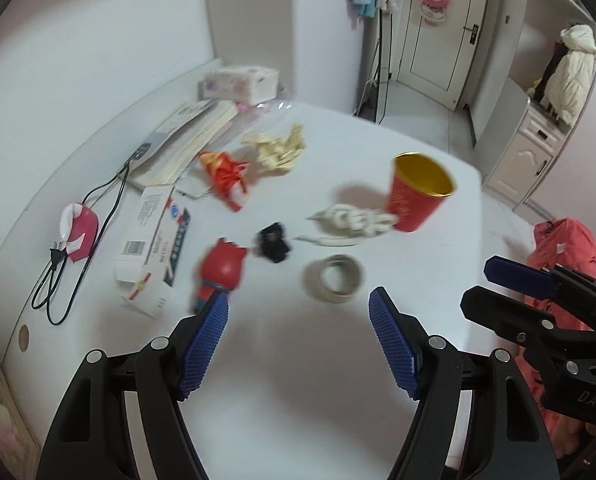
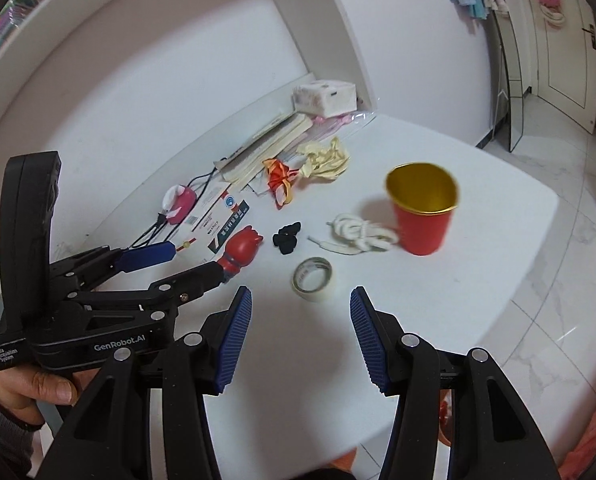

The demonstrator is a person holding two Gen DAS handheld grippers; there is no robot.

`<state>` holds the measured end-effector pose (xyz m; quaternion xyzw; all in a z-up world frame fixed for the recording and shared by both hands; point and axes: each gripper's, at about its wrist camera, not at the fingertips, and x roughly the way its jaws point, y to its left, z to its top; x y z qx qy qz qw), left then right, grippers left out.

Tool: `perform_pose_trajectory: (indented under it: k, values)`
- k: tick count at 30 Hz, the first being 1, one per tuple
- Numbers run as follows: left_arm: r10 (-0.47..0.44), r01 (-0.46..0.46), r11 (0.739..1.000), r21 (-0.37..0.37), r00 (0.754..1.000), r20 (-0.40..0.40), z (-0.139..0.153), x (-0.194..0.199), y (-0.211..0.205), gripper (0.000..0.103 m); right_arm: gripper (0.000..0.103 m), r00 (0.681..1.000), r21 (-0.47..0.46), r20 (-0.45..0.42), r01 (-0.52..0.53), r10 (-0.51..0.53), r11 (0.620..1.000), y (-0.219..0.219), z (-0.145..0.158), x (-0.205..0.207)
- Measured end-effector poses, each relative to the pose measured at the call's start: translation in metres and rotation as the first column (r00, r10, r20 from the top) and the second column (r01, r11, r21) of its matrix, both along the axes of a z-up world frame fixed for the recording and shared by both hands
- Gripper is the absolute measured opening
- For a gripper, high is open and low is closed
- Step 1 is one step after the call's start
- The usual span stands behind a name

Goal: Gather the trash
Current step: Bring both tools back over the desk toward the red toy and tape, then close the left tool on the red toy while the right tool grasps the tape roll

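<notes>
A white table (image 1: pixel 437 248) carries scattered litter: a crumpled cream paper (image 1: pixel 280 146) (image 2: pixel 327 158), a red-orange wrapper (image 1: pixel 226 176) (image 2: pixel 282 178), a black crumpled scrap (image 1: pixel 273 242) (image 2: pixel 286 238) and a tangle of white cord (image 1: pixel 353 222) (image 2: pixel 361 236). Beside the cord stands a red cup (image 1: pixel 417 192) (image 2: pixel 423 208) with a gold inside. My left gripper (image 1: pixel 298 296) (image 2: pixel 194 260) hovers open over the near table, nothing between its blue pads. My right gripper (image 2: pixel 301 294) (image 1: pixel 493 288) is open too, just short of a tape roll (image 2: pixel 313 279) (image 1: pixel 333 278).
A red figurine (image 1: pixel 222 268) (image 2: pixel 244 250), a printed carton (image 1: pixel 154 240), stacked books (image 1: pixel 186 136), a tissue pack (image 1: pixel 240 80) and a pink device (image 1: pixel 78 228) with a black cable line the left side by the wall. Red cloth (image 1: pixel 565 248) lies past the right edge. A hand (image 2: pixel 38 388) holds the left gripper.
</notes>
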<state>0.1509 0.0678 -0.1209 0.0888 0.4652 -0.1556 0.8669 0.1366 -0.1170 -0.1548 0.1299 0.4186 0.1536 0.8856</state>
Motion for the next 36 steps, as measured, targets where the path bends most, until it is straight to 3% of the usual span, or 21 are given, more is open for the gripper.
perform_pose_trajectory:
  k: [8,13,22,26,36]
  values:
    - [-0.073,0.073,0.997,0.011,0.996,-0.049,-0.03,0.042,0.027,0.073,0.053,0.998,-0.038,-0.047,0.048,-0.049,0.998,0.028,-0.03,0.034]
    - [-0.122,0.125,0.991,0.042,0.99,-0.065,-0.048,0.057,0.036,0.073,0.053,0.996,-0.094,-0.072,0.051,-0.058,0.994,0.047,-0.053,0.052]
    - [-0.164,0.169,0.985,0.032,0.98,-0.114,-0.08,0.08,0.047,0.073,0.053,0.989,-0.161,-0.105,0.088,-0.106,0.983,0.058,-0.083,0.076]
    - [-0.182,0.188,0.979,0.082,0.981,-0.073,-0.085,0.083,0.044,0.073,0.053,0.987,-0.174,-0.114,0.088,-0.109,0.981,0.06,-0.094,0.083]
    - [-0.21,0.21,0.974,0.083,0.978,-0.011,-0.073,0.074,0.036,0.072,0.053,0.988,-0.207,-0.114,0.08,-0.105,0.975,0.065,-0.103,0.087]
